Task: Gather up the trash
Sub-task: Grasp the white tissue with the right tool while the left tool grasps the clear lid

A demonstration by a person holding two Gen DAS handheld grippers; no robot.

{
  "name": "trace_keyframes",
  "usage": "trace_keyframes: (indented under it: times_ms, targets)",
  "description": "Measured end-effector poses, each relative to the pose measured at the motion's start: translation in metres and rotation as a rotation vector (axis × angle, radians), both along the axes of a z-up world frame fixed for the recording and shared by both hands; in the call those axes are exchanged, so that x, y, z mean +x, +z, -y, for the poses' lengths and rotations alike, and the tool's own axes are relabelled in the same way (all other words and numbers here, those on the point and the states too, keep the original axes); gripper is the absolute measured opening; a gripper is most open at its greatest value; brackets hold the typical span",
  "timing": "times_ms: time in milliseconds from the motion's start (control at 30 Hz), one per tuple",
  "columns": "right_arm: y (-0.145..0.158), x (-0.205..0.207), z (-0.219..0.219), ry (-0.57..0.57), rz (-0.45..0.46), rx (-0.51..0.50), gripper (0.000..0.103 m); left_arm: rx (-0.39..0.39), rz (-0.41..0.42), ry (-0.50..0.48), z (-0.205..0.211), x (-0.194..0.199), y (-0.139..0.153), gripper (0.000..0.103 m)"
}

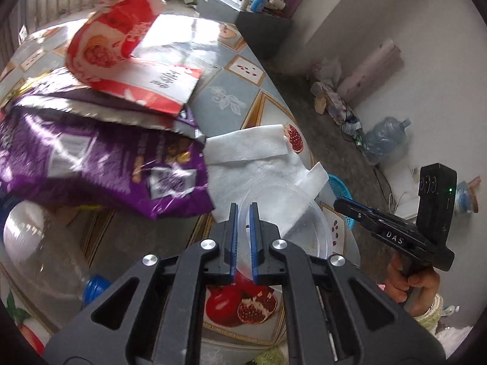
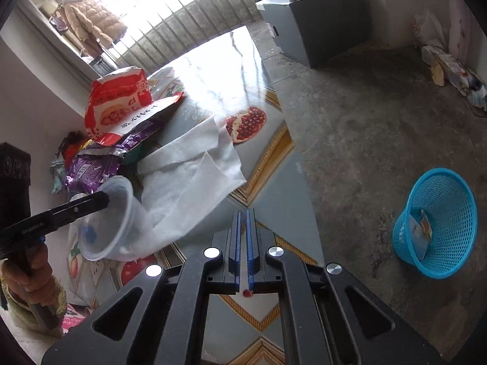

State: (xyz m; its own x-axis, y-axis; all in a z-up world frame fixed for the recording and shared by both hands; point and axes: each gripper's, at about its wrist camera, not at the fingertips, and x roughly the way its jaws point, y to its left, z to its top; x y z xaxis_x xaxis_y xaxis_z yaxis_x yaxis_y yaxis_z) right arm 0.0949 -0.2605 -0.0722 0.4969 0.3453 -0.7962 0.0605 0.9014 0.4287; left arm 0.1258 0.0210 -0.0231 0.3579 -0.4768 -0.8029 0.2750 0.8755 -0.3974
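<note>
My left gripper (image 1: 243, 208) is shut on the rim of a clear plastic cup (image 1: 289, 222), held tilted above the table; the right wrist view shows the same cup (image 2: 112, 222) hanging from that gripper (image 2: 105, 199). My right gripper (image 2: 243, 213) is shut on a thin white stick with a red end (image 2: 247, 293), over the table's edge. On the table lie a white tissue (image 2: 194, 170), a red snack bag (image 1: 121, 33) and a purple bag (image 1: 100, 164). A blue mesh basket (image 2: 438, 225) lies tilted on the floor to the right, with a packet inside.
The table (image 1: 225, 97) has a pomegranate-print cover. A clear bottle with a blue cap (image 1: 45, 258) lies at its near left. On the concrete floor are a grey cabinet (image 2: 304, 30), a water jug (image 1: 386, 137) and clutter along the wall.
</note>
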Motion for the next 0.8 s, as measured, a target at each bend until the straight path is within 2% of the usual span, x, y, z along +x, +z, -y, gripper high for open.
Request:
trace_keyframes:
  times_ms: [200, 267, 300, 333, 367, 400, 533, 600, 667, 733, 800]
  targets:
    - [0.014, 0.003, 0.009, -0.041, 0.018, 0.005, 0.004, 0.062, 0.063, 0.092, -0.034, -0.031, 0.003, 0.005]
    - [0.019, 0.013, 0.0, -0.029, 0.023, 0.006, 0.008, 0.073, 0.078, 0.11, -0.04, -0.037, 0.001, 0.005]
    - [0.02, 0.017, -0.005, -0.025, 0.018, 0.008, 0.014, 0.085, 0.093, 0.12, -0.042, -0.04, 0.001, 0.005]
    - [0.019, 0.02, -0.009, -0.022, 0.014, 0.016, 0.036, 0.094, 0.106, 0.127, -0.043, -0.042, 0.0, 0.005]
    - [0.017, 0.025, -0.015, -0.025, 0.005, 0.029, 0.052, 0.101, 0.114, 0.133, -0.043, -0.044, -0.001, 0.005]
    - [0.014, 0.028, -0.019, -0.033, -0.003, 0.029, 0.053, 0.106, 0.12, 0.137, -0.043, -0.044, -0.003, 0.005]
    - [-0.002, 0.047, -0.036, -0.066, -0.044, -0.024, 0.053, 0.106, 0.131, 0.121, -0.041, -0.049, -0.007, 0.005]
    - [-0.01, 0.055, -0.044, -0.082, -0.057, -0.048, 0.041, 0.107, 0.136, 0.112, -0.04, -0.05, -0.008, 0.005]
    - [-0.011, 0.06, -0.052, -0.074, -0.046, -0.083, 0.02, 0.097, 0.135, 0.107, -0.04, -0.049, -0.009, 0.005]
    - [-0.013, 0.063, -0.057, -0.074, -0.053, -0.1, 0.005, 0.088, 0.136, 0.102, -0.04, -0.048, -0.009, 0.005]
    - [-0.012, 0.061, -0.059, -0.069, -0.053, -0.111, 0.004, 0.077, 0.136, 0.102, -0.042, -0.048, -0.008, 0.005]
